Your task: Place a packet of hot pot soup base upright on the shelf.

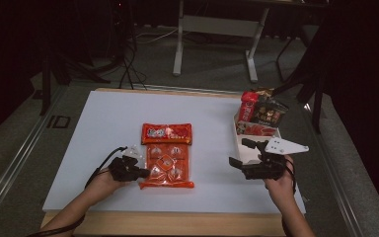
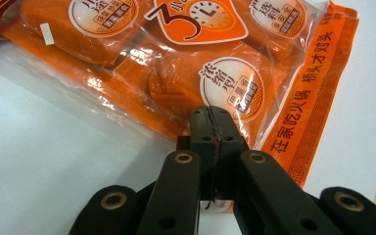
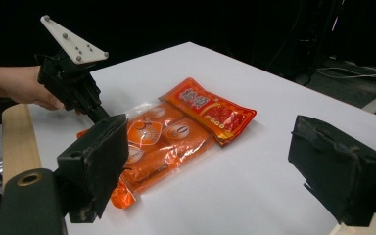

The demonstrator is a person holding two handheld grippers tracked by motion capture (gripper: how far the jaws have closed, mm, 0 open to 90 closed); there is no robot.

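Note:
An orange clear-film packet (image 1: pixel 168 167) holding several sauce pouches lies flat in the middle of the white table. A red packet (image 1: pixel 167 133) lies across its far end. My left gripper (image 1: pixel 144 173) meets the orange packet (image 2: pixel 210 73) at its near left edge. Its jaws are pressed together, with a sliver of orange film pinched in the seam (image 2: pixel 214 134). My right gripper (image 1: pixel 241 152) hovers to the packet's right with its jaws wide apart and nothing between them (image 3: pixel 225 171). From the right gripper view I see the orange packet (image 3: pixel 161 142), the red packet (image 3: pixel 210 110) and the left gripper (image 3: pixel 95 110).
A white tray (image 1: pixel 240 143) at the right edge holds a red packet (image 1: pixel 248 106) and dark snack bags (image 1: pixel 269 113). The table (image 1: pixel 108 128) has a wooden front edge (image 1: pixel 177 223). Table legs and cables stand on the floor beyond.

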